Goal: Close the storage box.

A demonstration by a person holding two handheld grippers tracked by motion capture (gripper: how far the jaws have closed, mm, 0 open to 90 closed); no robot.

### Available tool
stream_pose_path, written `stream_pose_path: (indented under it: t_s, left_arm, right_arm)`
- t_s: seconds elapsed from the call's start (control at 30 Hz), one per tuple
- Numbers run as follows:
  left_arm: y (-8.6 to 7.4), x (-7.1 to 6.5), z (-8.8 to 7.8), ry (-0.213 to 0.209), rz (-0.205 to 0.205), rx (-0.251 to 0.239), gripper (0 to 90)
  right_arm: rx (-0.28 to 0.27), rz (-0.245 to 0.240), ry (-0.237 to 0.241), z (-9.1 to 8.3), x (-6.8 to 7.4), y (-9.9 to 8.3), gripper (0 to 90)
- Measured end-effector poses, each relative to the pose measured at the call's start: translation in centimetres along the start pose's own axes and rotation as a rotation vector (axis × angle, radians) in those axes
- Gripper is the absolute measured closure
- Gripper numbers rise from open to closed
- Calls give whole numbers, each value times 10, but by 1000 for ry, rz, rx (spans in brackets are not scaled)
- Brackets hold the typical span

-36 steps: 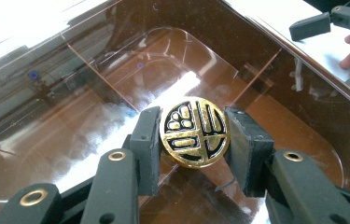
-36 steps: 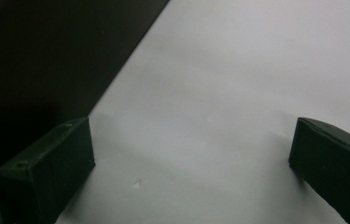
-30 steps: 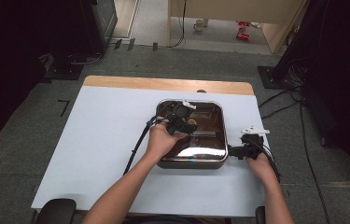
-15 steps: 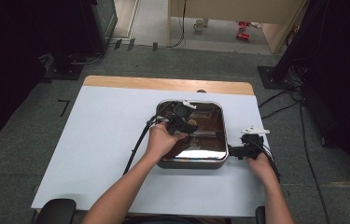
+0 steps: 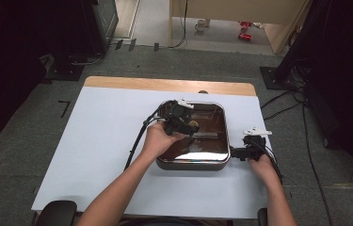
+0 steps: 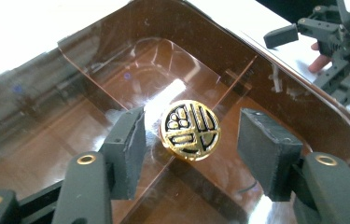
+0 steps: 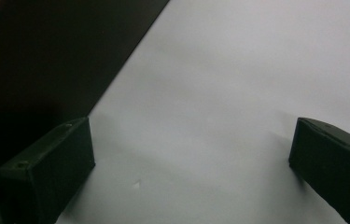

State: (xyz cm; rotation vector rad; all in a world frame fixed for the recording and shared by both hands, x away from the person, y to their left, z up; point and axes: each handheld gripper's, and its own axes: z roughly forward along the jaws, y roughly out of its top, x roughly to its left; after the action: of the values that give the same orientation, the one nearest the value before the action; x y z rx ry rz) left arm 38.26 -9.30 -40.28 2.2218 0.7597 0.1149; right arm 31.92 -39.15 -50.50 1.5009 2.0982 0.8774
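A round gold-and-black token (image 6: 190,129) lies inside the shiny brown metal tray (image 5: 214,160), by its raised divider. My left gripper (image 6: 192,119) reaches down into the tray, and its jaws have just been opening. The token sits between the two pads (image 6: 128,144) with a gap on each side, so neither presses on it. From above, the left gripper (image 5: 187,124) is over the tray's left half. My right gripper (image 7: 190,133) stands open over bare white tabletop, nothing between its jaws. In the high view the right gripper (image 5: 241,152) sits just outside the tray's right rim.
The tray rests on a white table (image 5: 103,141) with a wooden strip (image 5: 164,84) along its far edge. Cables trail from both grippers. Dark equipment stands (image 5: 70,61) and cables sit on the floor around the table.
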Motion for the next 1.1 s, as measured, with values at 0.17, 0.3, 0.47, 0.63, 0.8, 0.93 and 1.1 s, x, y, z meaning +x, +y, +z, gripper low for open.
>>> stream_pose_path:
  t_s: [0.17,0.3,0.47,0.63,0.8,0.93,1.1]
  left_arm:
    - [-3,2,-10,-5,30,-7,407]
    - [-9,6,-23,-18,28,-33,387]
    - [-18,14,-40,-29,1,-79,383]
    - [-30,22,-57,-4,-5,-106,360]
    - [-39,25,-63,9,22,-85,317]
    - [-52,29,-69,17,33,-76,311]
    - [-67,39,-78,21,16,-79,288]
  right_arm:
    - [-1,0,0,0,0,0,0]
    - [-1,0,0,0,0,0,0]
    - [-1,0,-1,0,0,0,0]
    - [0,0,0,0,0,0,0]
    - [-1,-3,-1,0,0,0,0]
    - [-1,-2,-1,0,0,0,0]
    - [0,-1,0,0,0,0,0]
